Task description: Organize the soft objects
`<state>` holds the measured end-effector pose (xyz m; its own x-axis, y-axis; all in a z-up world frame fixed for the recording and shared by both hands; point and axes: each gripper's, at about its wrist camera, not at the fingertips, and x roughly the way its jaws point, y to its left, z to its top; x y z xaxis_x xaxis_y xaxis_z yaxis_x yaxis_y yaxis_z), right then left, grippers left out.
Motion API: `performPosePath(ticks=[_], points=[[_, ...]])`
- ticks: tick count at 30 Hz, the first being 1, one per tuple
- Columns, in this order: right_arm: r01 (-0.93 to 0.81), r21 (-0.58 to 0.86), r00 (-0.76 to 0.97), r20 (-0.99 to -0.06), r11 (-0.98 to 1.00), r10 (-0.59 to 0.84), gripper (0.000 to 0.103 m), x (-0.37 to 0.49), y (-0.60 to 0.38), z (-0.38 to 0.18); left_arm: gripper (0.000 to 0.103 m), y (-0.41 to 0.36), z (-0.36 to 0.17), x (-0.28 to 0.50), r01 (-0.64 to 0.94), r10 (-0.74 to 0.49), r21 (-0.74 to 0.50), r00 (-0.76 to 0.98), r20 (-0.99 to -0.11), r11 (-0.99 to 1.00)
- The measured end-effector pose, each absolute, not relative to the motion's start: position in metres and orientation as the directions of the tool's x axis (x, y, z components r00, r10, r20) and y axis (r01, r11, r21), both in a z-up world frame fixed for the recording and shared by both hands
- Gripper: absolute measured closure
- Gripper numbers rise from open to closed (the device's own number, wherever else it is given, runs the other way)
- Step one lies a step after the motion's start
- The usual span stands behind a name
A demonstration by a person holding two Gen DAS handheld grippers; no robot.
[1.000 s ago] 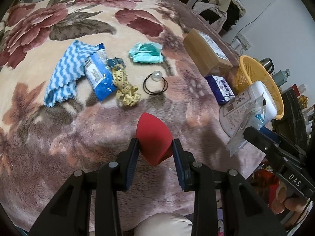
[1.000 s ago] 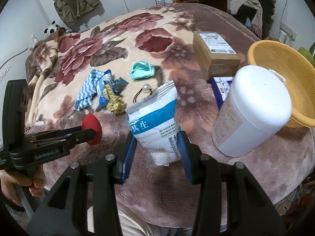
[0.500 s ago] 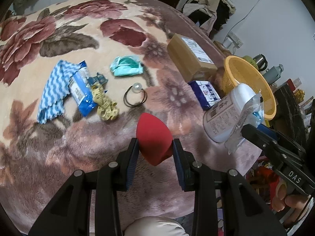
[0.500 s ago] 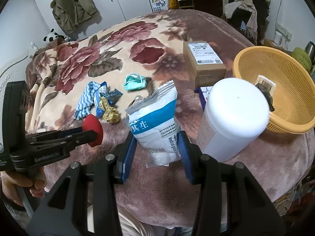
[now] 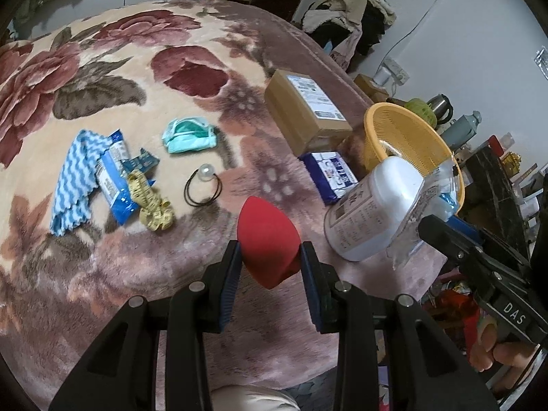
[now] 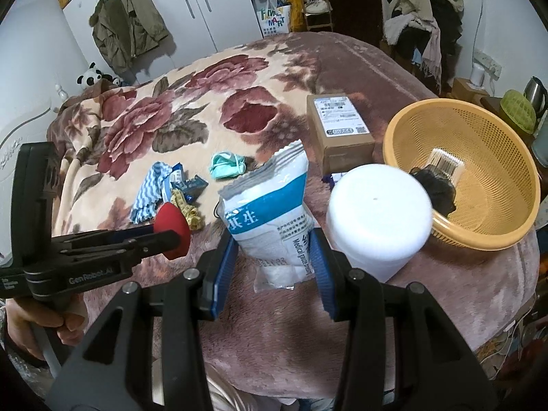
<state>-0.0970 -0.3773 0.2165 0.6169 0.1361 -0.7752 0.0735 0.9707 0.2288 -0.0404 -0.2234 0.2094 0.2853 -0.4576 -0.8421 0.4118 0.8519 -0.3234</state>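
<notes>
My left gripper (image 5: 269,257) is shut on a red teardrop sponge (image 5: 265,236), held above the floral blanket; it also shows in the right wrist view (image 6: 173,224). My right gripper (image 6: 272,257) is shut on a white and blue gauze packet (image 6: 270,212), next to a white tub (image 6: 376,226). The packet also shows in the left wrist view (image 5: 424,205). An orange basket (image 6: 513,233) at the right holds a dark soft thing (image 6: 435,185) and a small box. On the blanket lie a green face mask (image 5: 188,135), a blue zigzag cloth (image 5: 73,178), a yellow tape measure (image 5: 150,202) and a black hair tie (image 5: 202,188).
A cardboard box (image 5: 304,109) and a blue tissue pack (image 5: 332,174) lie beside the basket (image 5: 376,137). A blue wipes pack (image 5: 113,185) lies on the cloth. The blanket's edge runs in front of both grippers. Clutter, kettle and bottles stand beyond the right edge.
Both grippers have drawn back and swung right with their loads. The basket and tub now sit nearer the middle of both views.
</notes>
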Motion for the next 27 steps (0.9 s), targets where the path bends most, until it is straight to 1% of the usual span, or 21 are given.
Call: performPosePath(ticks=[12,20,27], points=[[0.078,0.233,0.665,-0.736,0.969,0.123,0.059,-0.102,-0.403,0.242,0.068,-0.267,0.233,-0.044,0.468,-0.491,-0.329,0.281,-0.825,0.820],[0.116,0.215,0.687,-0.722,0.970,0.078,0.059,-0.104,-0.433,0.258,0.068,-0.298,0.249,-0.043,0.496,-0.523,-0.346,0.279,-0.805,0.797],[0.180,0.205,0.710,-0.704,0.962,0.017,0.059,-0.110,-0.471,0.271,0.068,-0.342,0.269,-0.041,0.549,-0.554,-0.346,0.273,-0.787,0.761]])
